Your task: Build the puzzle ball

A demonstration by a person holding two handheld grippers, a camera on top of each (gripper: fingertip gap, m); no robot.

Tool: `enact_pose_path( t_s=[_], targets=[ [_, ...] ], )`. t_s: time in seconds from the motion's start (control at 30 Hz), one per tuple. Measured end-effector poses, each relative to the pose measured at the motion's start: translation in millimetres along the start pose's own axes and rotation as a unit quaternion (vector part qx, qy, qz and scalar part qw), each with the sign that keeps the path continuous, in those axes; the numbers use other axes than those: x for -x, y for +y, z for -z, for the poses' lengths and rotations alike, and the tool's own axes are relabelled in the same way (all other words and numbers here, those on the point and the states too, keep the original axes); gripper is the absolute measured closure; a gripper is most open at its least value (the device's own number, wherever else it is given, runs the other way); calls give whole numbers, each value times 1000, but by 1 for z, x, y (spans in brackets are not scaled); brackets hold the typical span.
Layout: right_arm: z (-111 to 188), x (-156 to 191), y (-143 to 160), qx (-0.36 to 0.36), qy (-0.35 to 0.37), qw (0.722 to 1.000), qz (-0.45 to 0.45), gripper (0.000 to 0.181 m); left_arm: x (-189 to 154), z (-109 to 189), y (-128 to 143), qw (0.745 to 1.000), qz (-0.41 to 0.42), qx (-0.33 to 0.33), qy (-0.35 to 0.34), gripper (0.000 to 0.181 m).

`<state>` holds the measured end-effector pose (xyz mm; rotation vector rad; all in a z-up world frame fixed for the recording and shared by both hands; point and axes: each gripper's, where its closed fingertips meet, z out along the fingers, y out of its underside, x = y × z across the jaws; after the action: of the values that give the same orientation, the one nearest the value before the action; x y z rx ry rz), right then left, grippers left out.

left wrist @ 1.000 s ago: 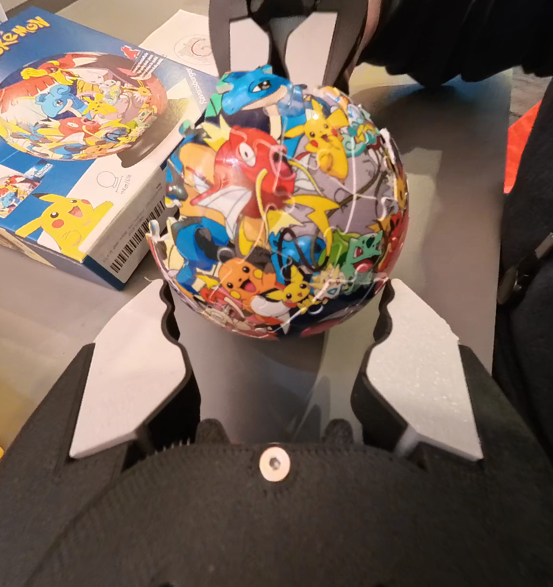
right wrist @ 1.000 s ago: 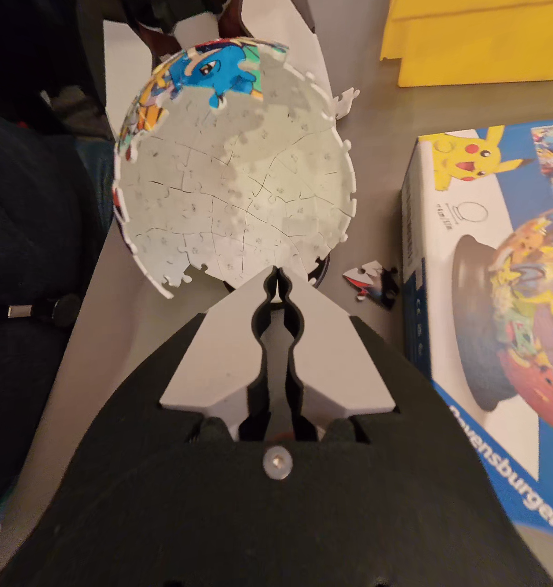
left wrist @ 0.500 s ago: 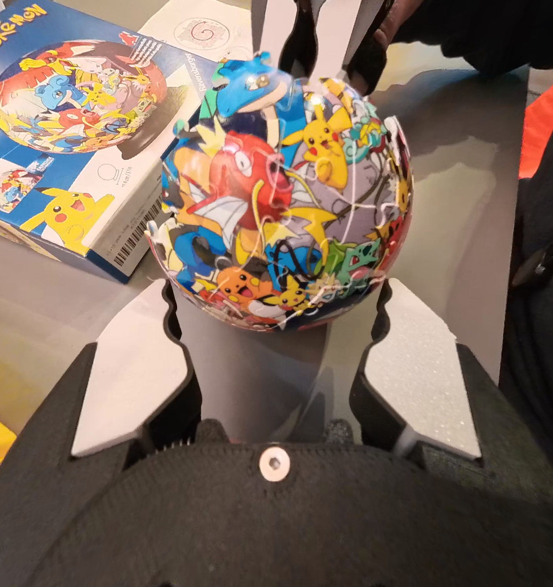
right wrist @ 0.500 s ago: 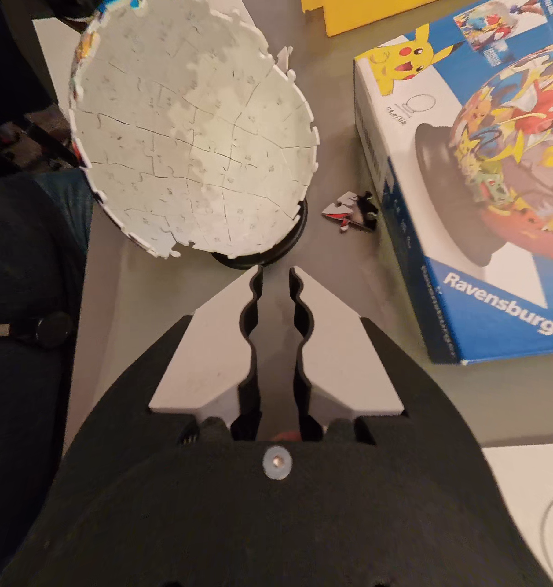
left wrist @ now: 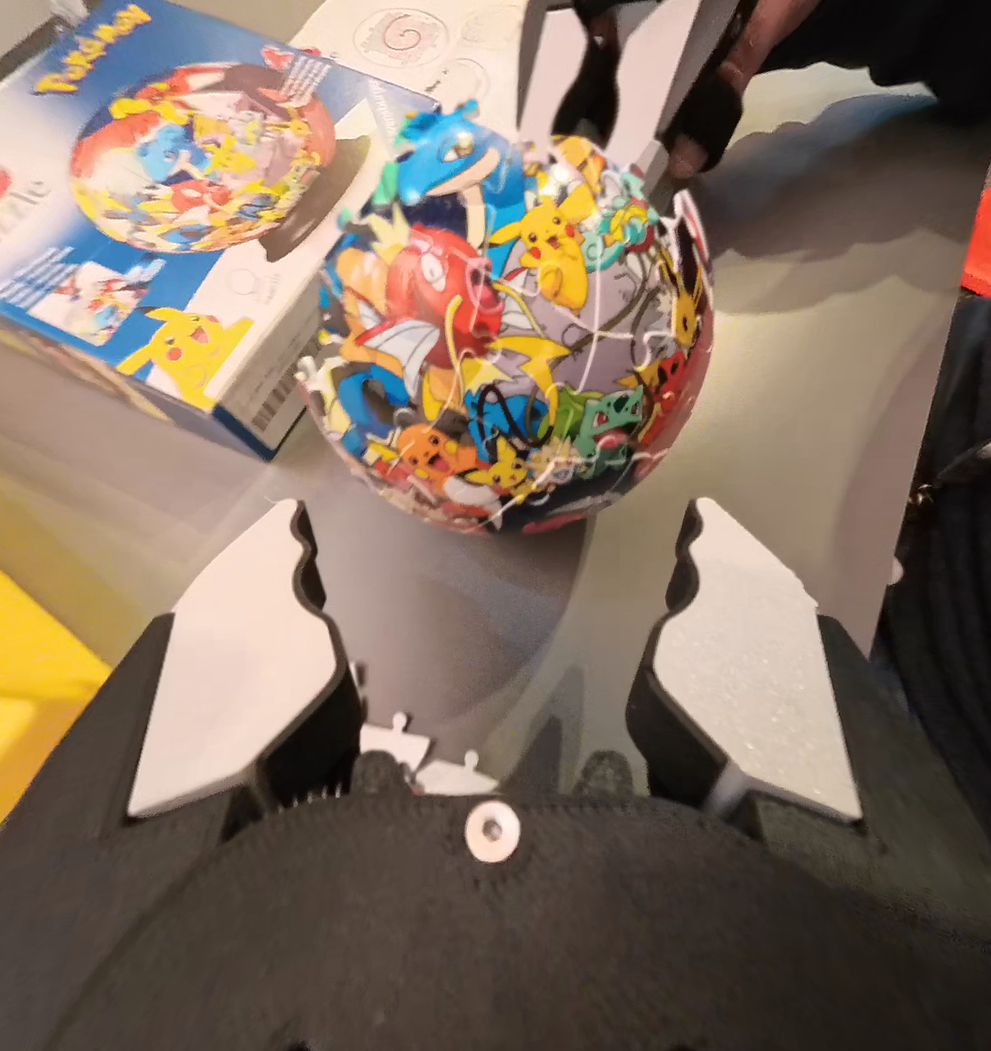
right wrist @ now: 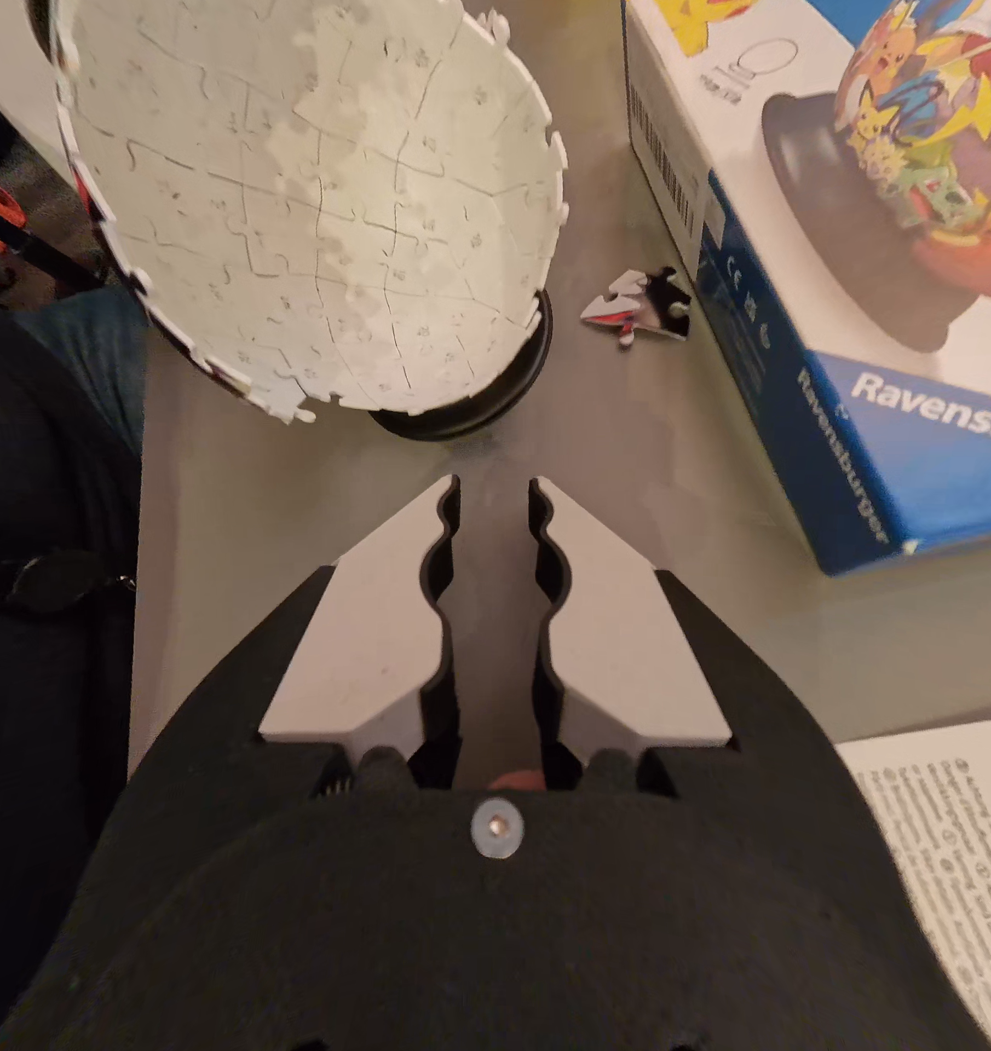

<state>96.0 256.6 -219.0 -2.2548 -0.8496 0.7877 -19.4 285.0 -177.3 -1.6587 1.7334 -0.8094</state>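
We found the ball (left wrist: 510, 318) sitting on a black stand (right wrist: 482, 398) on the grey counter (left wrist: 83, 500), part-built: printed shell toward the left gripper, open white inside (right wrist: 311, 216) toward the right one. Its rim was ragged with tabs.

Our left gripper (left wrist: 496, 512) hung just short of the ball, jaws wide apart and empty, touching nothing. A white piece (left wrist: 396, 745) lay on the counter low between its fingers, near the gripper body.

Our right gripper (right wrist: 493, 483) was near the stand on the open side, jaws a narrow gap apart, nothing between them. In the left wrist view it showed beyond the ball's top edge; whether it touched the ball there, we could not tell.

A loose cluster of pieces (right wrist: 641, 307), red, white and black, lay on the counter between the stand and the box (right wrist: 823, 284). The box lay flat just beside the ball. A printed sheet (right wrist: 948, 853) lay at the near right of the right wrist view. Something yellow (left wrist: 21, 654) sat at the left edge of the left view, blurred.
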Motion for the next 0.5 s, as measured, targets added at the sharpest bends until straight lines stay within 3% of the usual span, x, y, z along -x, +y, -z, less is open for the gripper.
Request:
enact_pose_path(
  t_s=[0.1, 0.27, 0.5],
  targets=[
    [3, 0, 8, -9, -6, 1000, -12, 158, 12, 25, 6, 999, 17, 4, -41, 70],
    [10, -2, 10, -29, -1, 999, -30, 162, 36, 71, 37, 991, 43, 38, -120, 101],
    [10, -6, 10, -32, -2, 999, -39, 166, 50, 84, 87, 979, 75, 110, -157, 130]
  ],
)
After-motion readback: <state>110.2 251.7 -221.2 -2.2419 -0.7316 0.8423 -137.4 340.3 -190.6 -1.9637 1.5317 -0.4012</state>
